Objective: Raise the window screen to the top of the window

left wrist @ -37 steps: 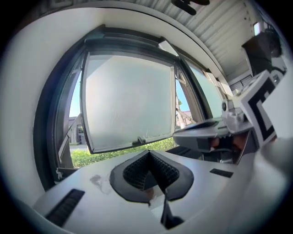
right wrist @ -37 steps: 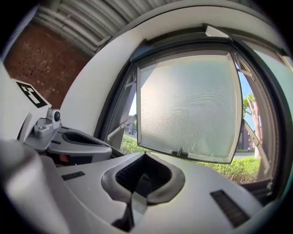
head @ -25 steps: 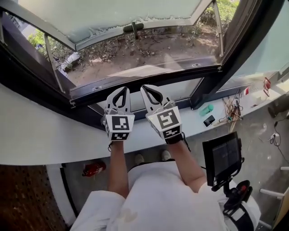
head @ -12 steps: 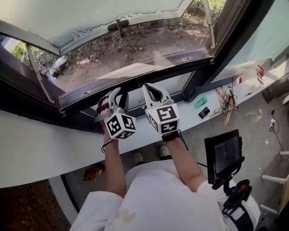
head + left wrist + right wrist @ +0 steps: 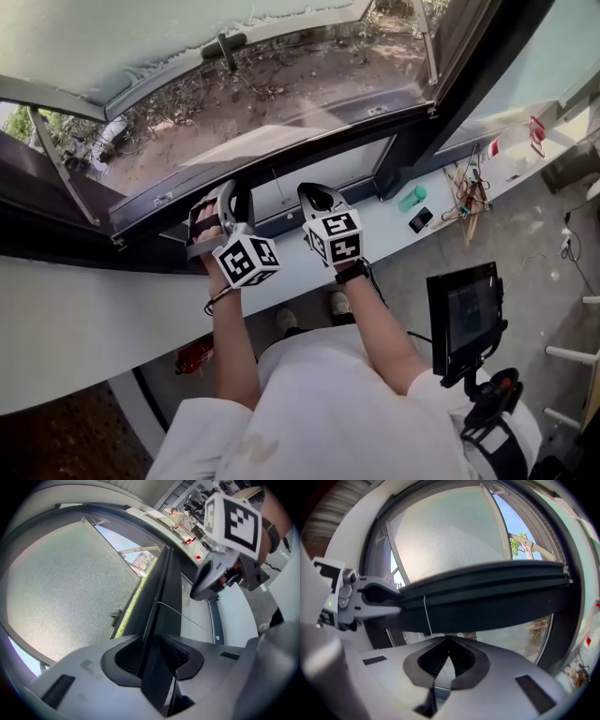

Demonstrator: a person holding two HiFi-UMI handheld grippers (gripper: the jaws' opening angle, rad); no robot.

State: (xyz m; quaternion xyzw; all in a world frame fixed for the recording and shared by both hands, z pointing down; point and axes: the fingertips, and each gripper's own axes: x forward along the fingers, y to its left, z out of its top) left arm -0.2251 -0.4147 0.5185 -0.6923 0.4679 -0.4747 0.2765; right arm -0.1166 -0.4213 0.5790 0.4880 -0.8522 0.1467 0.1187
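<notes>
Window screen bar (image 5: pixel 164 597) is straddled, for lifting, by left gripper (image 5: pixel 151 644), jaws just opened; right gripper (image 5: pixel 447 641), clenched empty, at three o'clock.

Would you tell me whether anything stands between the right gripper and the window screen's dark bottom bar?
Nothing visible does. The shut right gripper sits close below the dark bottom bar; only a thin white cord hangs from that bar, near its tips.
</notes>
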